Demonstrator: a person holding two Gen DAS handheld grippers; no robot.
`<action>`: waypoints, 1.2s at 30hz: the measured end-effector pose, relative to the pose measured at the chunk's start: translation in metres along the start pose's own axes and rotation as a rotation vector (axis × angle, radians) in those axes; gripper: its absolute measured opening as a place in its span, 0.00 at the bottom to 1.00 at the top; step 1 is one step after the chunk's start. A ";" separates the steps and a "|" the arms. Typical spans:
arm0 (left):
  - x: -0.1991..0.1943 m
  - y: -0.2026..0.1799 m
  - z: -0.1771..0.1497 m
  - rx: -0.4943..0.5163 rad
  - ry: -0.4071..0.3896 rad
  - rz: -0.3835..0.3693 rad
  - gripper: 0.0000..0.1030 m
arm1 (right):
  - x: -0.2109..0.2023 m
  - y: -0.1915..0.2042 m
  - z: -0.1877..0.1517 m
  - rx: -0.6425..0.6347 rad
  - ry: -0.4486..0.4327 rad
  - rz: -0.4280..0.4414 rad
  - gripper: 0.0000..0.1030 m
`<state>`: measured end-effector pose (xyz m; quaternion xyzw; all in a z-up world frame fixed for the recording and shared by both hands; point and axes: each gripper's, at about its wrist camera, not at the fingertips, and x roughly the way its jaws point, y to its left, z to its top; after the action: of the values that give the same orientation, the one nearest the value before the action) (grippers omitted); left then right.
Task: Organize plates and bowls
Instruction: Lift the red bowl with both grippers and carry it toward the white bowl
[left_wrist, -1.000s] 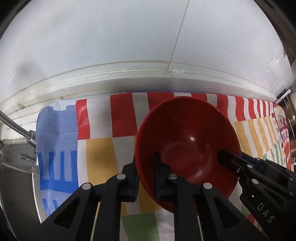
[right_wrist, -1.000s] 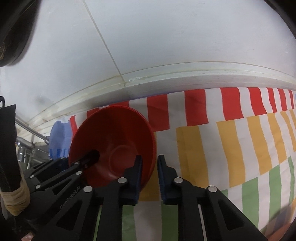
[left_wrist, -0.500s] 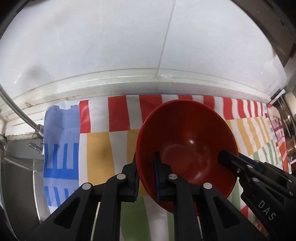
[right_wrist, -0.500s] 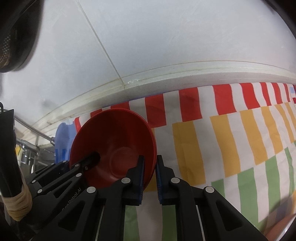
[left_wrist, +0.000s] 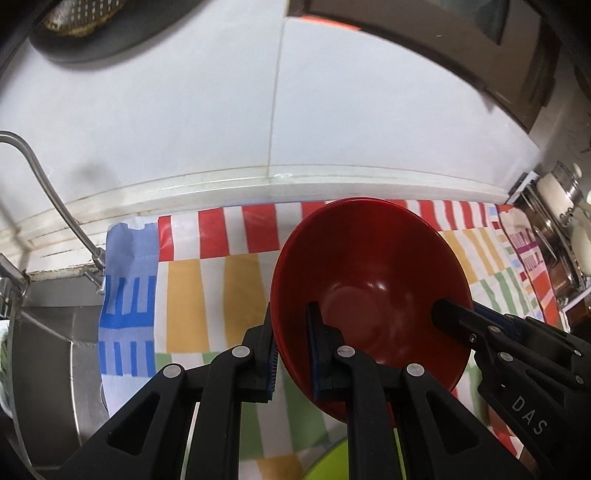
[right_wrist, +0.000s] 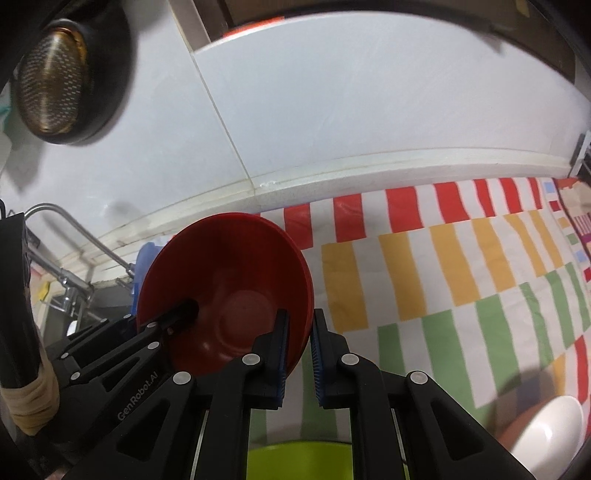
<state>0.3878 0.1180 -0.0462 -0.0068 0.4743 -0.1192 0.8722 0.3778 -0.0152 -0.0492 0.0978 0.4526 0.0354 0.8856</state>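
My right tongs (right_wrist: 297, 354) carry "GenRobot.AI" on the other arm in their view; my left tongs (left_wrist: 291, 356) see "DAS" on theirs. Both pairs are clamped on one red bowl (left_wrist: 369, 280), one on each side of its rim, holding it tilted above the striped cloth (left_wrist: 214, 288). Below the bowl sits one green dish (right_wrist: 295, 459), cut off by the frame. To the bowl's right, one white dish (right_wrist: 546, 428) is blurred. Left of the bowl, one tap (left_wrist: 44, 184) arches over a sink (left_wrist: 51, 369).

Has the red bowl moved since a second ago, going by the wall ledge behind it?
Yes. The red bowl, gripped by both claws, has risen and pulled back: the backsplash ledge sits higher above it, and a green dish now shows below.
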 end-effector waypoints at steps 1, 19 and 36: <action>-0.004 -0.005 -0.002 0.003 -0.006 -0.002 0.15 | -0.005 -0.001 -0.002 -0.004 -0.005 -0.001 0.12; -0.052 -0.098 -0.040 0.071 -0.060 -0.055 0.16 | -0.099 -0.055 -0.046 -0.011 -0.088 -0.020 0.13; -0.051 -0.198 -0.061 0.177 -0.022 -0.116 0.17 | -0.154 -0.147 -0.080 0.055 -0.113 -0.092 0.13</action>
<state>0.2705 -0.0576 -0.0129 0.0416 0.4508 -0.2112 0.8663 0.2184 -0.1705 -0.0028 0.1031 0.4068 -0.0233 0.9074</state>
